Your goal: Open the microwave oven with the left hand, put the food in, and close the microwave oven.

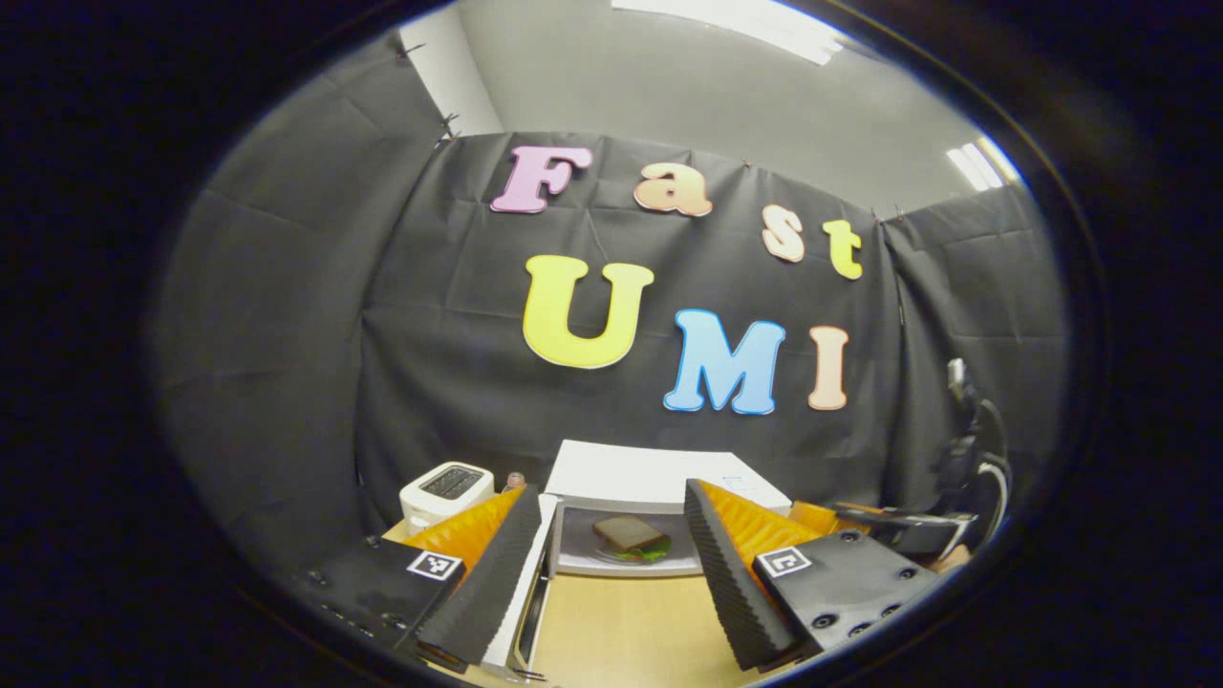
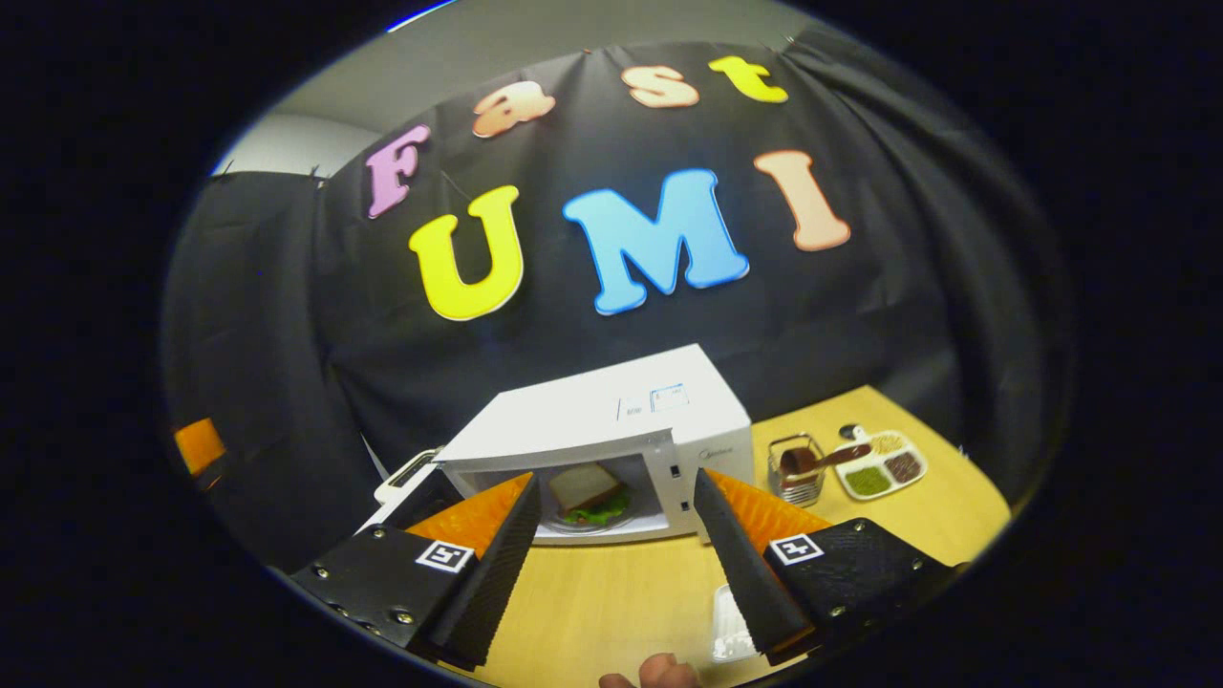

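Tools (image 2: 611, 554) open, sandwich (image 2: 585, 489) inside microwave (image 2: 611, 411)

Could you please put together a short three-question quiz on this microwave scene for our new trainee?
1. True or false: the sandwich with green lettuce already lies inside the white box-shaped microwave oven.
2. How does the microwave's door stand? A) shut B) swung open C) taken off
3. Fill in: in the left gripper view, the small white appliance left of the microwave is a ____.

Key
1. True: it sits on a plate in the open cavity.
2. B: the door hangs open beside the left tool, whose fingers are spread with nothing between them; the right tool is open too.
3. Toaster.
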Tool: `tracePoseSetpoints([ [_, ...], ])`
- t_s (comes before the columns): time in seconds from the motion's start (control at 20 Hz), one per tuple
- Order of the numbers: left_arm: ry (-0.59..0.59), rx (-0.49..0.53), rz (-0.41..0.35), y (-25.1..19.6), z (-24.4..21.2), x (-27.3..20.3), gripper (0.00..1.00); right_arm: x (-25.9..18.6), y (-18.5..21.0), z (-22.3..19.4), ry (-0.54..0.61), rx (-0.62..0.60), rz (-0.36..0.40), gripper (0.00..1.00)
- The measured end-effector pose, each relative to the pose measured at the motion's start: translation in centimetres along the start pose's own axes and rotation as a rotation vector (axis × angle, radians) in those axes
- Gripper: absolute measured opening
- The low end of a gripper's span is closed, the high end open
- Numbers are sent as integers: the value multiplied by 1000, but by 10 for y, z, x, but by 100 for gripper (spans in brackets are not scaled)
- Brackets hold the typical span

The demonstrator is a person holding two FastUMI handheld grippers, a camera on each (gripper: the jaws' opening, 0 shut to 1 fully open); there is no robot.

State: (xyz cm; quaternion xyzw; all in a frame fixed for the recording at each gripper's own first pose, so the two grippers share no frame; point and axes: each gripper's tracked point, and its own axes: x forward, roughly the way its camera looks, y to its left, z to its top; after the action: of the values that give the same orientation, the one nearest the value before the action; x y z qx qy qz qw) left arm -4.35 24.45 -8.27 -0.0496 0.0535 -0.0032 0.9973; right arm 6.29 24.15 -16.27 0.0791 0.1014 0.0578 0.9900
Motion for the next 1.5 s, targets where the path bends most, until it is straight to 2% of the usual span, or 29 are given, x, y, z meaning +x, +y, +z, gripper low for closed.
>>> tracePoseSetpoints([
  [0.2, -1, 56, -35, -20, -9, -1, 96, -52, -13, 35, -92, -147, -72, 96],
  [0.3, -13, 78, -40, -25, -6, -2, 94, -63, -11, 45, -117, -193, -71, 96],
  [0.55, -15, 93, -30, -22, -3, -9, 94, -76, -9, 58, -149, -160, -74, 96],
  [0.6, 2, 103, -21, -19, -7, -11, 76, -76, -4, 58, -144, -159, -51, 96],
  [0.65, 9, 130, 40, 0, -7, -12, 59, -74, 1, 56, -140, -157, -28, 96],
  [0.7, 25, 138, 63, 12, -7, -18, 42, -74, 3, 58, -141, -155, -15, 96],
  [0.8, 63, 97, 54, 19, -22, -22, 7, -72, 7, 60, -142, -150, 4, 96],
  [1.2, 232, 97, 229, 143, -85, -79, 6, -61, 13, 54, -99, -146, 50, 96],
  [1.35, 294, 60, 249, 153, -119, -89, 6, -60, 14, 53, -90, -135, 59, 96],
  [1.5, 362, 63, 223, 147, -157, -88, 6, -56, 10, 52, -82, -131, 35, 96],
])
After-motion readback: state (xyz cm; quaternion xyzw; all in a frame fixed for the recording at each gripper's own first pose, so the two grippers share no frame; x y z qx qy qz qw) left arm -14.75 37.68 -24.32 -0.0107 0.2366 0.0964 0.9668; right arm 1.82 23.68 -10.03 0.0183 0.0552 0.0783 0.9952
